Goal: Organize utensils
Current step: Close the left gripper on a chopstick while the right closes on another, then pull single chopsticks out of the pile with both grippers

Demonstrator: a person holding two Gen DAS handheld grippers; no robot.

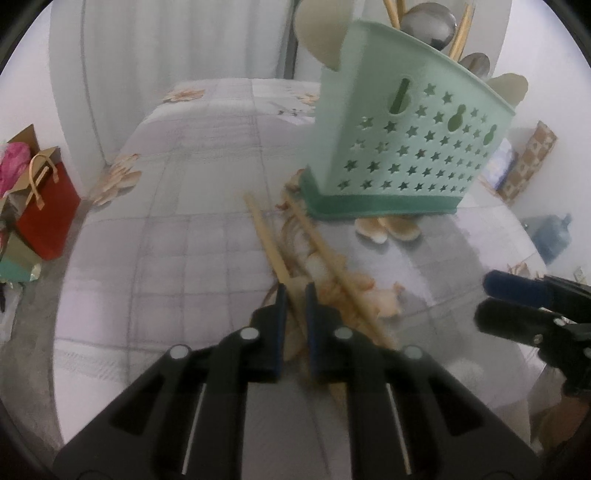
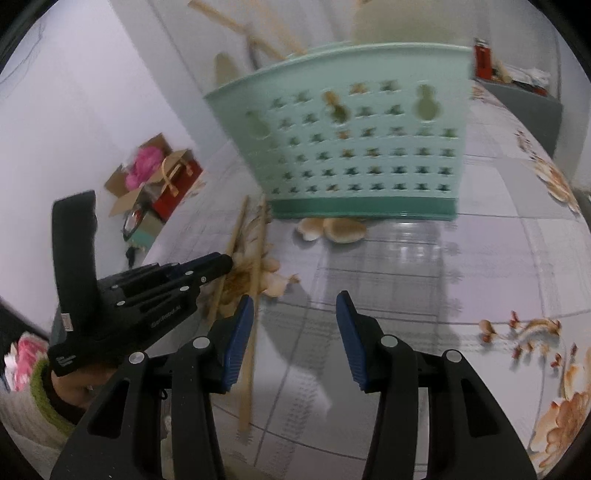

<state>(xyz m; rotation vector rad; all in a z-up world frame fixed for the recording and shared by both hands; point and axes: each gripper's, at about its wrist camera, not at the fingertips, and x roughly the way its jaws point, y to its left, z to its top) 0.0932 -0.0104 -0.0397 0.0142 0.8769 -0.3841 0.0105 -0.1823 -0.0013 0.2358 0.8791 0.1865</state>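
- The left wrist view looks forward and down along the left gripper (image 1: 294,295), close above the table (image 1: 166,258), with the green holder (image 1: 399,147) ahead and to its right.
- The right wrist view looks forward and down along the right gripper (image 2: 295,306), also close, facing the holder's (image 2: 351,147) perforated side squarely.
- Both views share the holder, the two chopsticks (image 1: 266,236) (image 2: 255,258) lying before it, and each other's gripper at the frame edge.

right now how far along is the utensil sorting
Mostly done: the green holder already has spoons and chopsticks standing in it. In hand: the left gripper is pinched on one chopstick. Left: the second chopstick on the table; the right gripper is open and empty.
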